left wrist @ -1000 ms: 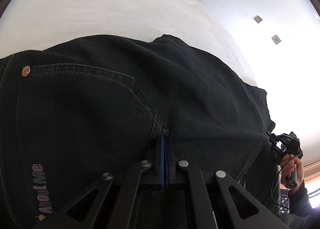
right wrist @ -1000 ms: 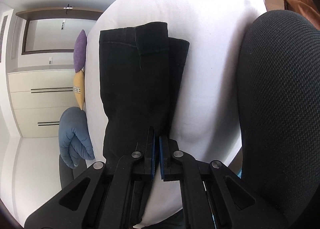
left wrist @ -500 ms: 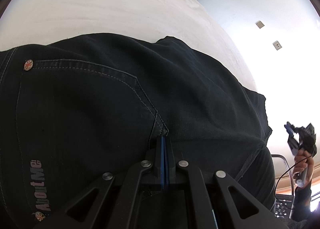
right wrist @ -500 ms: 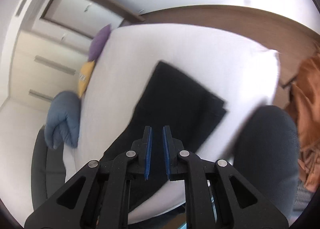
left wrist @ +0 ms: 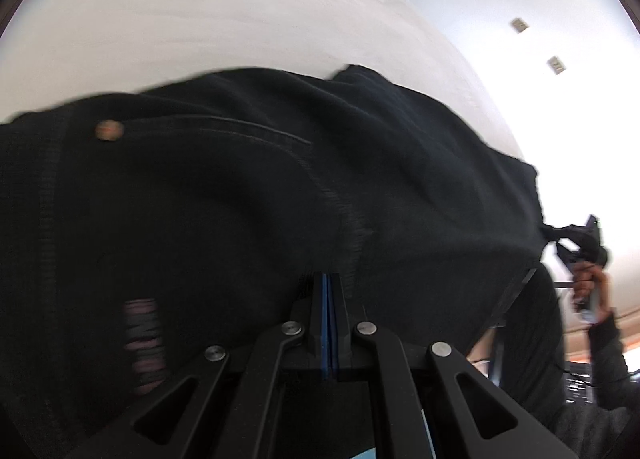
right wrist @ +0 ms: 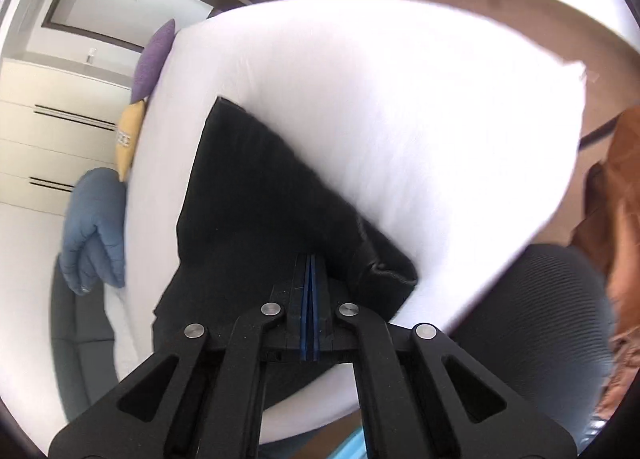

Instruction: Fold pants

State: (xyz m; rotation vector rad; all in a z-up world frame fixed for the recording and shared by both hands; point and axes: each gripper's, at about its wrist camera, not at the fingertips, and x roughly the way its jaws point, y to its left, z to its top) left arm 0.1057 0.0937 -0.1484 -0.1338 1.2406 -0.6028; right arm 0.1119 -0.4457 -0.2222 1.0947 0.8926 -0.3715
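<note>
Black pants (left wrist: 280,199) lie folded lengthwise on the white bed (left wrist: 200,19). My left gripper (left wrist: 326,279) is shut, pinching the fabric just below the back pocket's corner, where the cloth puckers toward the tips. In the right wrist view the pants (right wrist: 256,199) stretch away from me. My right gripper (right wrist: 311,259) sits on the near leg end and its jaws are closing, almost together, on bunched fabric. The left wrist view shows that right gripper (left wrist: 576,243) in a hand (left wrist: 592,283) at the pants' far right corner.
A purple pillow (right wrist: 154,59), a yellow pillow (right wrist: 128,139) and a blue quilt (right wrist: 94,227) line the bed's left side. A black mesh chair (right wrist: 540,319) stands close at the right. White wardrobe drawers (right wrist: 48,131) are behind.
The right gripper opened slightly, lifted off and rolled, then came back onto the leg end with its jaws nearly together. The left view has shifted a little and the pants now blur.
</note>
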